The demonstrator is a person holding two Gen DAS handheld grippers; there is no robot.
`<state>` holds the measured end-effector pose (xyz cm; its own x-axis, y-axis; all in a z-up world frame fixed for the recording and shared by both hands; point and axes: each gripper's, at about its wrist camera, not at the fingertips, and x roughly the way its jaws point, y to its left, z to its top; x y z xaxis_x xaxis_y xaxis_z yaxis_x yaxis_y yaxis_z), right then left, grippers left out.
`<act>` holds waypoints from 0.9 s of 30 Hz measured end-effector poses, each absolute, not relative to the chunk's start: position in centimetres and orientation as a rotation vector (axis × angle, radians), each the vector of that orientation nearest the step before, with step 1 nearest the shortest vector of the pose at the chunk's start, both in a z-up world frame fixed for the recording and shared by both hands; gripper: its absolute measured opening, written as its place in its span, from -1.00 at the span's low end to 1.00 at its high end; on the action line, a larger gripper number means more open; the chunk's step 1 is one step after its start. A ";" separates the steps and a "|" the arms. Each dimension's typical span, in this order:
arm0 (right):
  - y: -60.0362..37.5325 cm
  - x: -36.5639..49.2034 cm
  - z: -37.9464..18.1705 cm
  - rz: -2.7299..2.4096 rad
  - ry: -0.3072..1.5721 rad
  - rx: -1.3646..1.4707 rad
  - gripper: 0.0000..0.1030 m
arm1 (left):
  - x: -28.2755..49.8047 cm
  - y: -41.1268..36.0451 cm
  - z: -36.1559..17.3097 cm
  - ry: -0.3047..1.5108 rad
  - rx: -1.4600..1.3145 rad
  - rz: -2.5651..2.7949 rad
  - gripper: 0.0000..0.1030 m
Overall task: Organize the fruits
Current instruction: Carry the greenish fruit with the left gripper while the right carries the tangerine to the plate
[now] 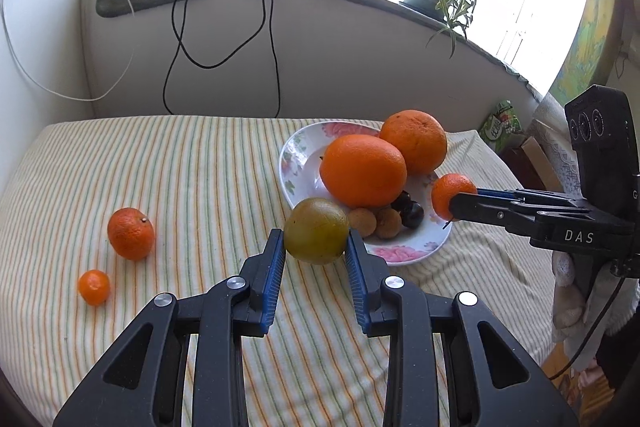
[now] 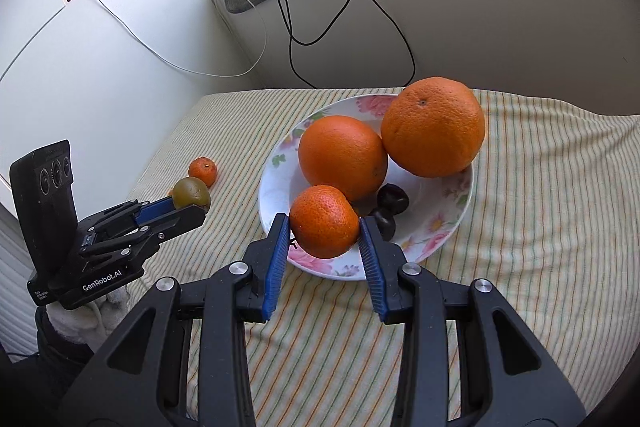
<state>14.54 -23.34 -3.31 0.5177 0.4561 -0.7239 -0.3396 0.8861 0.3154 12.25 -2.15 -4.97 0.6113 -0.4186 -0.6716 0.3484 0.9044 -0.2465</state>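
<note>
I have a fruit in each hand and I judge this to be the carrying step, both loads heading for the flowered plate (image 2: 276, 163) that sits mid-frame in the right wrist view. My left gripper (image 1: 316, 247) has its jaws closed narrow on a greenish-brown fruit (image 1: 316, 235), the blue pads pressing its sides, low in the centre of the left wrist view just at the plate's near rim. My right gripper (image 2: 324, 231) is likewise clamped on a small tangerine (image 2: 324, 221), which hangs over the plate's near edge. Two big oranges (image 2: 432, 127) already fill the back of the plate, with dark plums (image 2: 394, 197) and some small brown fruits (image 1: 362, 222) in front of them. Two more tangerines (image 1: 131, 233) lie on the striped cloth (image 1: 200, 187) at the left of the left wrist view. Next I should lower each fruit into a free spot by the near rim and let go gently, since anything round could roll off.
</note>
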 end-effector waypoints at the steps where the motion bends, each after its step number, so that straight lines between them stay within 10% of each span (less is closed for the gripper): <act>1: -23.8 14.4 -3.3 0.474 0.908 0.137 -0.28 | 12.5 -2.4 -5.0 0.800 -0.092 -0.444 -0.44; 27: -25.6 16.2 -5.7 0.394 0.933 0.112 -0.27 | 14.4 -5.6 -5.4 0.827 -0.047 -0.462 -0.43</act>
